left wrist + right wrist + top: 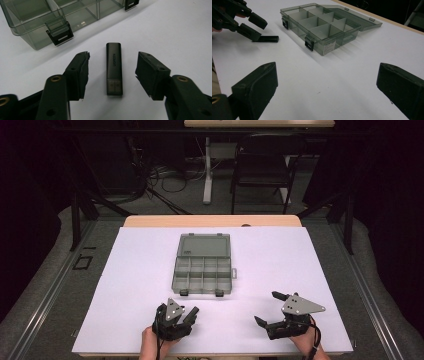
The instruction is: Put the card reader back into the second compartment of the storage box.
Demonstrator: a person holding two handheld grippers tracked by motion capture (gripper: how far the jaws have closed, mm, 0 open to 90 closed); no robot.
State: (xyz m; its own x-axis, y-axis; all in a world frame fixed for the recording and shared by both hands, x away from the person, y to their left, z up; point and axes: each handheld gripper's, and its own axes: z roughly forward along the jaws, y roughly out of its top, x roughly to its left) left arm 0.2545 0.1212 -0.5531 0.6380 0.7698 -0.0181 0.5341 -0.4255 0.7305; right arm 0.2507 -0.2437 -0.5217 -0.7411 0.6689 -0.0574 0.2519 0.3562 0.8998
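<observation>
White desk [135,270] w/ open organizer box [203,264]. Left claw [112,72] spread around a black UGREEN stick [114,67], not touching. Right claw [324,92] spread wide, nothing in it.

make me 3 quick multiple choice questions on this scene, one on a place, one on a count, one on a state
1. Where does the black stick lie?
A. in the box
B. on the table between the left gripper's jaws
C. under the right gripper

2. How many latches are on the box's front wall?
A. two
B. four
C. none

3. How is the box's lid?
A. shut
B. open, laid back flat
C. taken off

Answers: 1 B, the left gripper view shows it on the white table, jaws apart on either side. 2 A, two black latches show. 3 B, the compartments are bare and the lid lies behind.
</observation>
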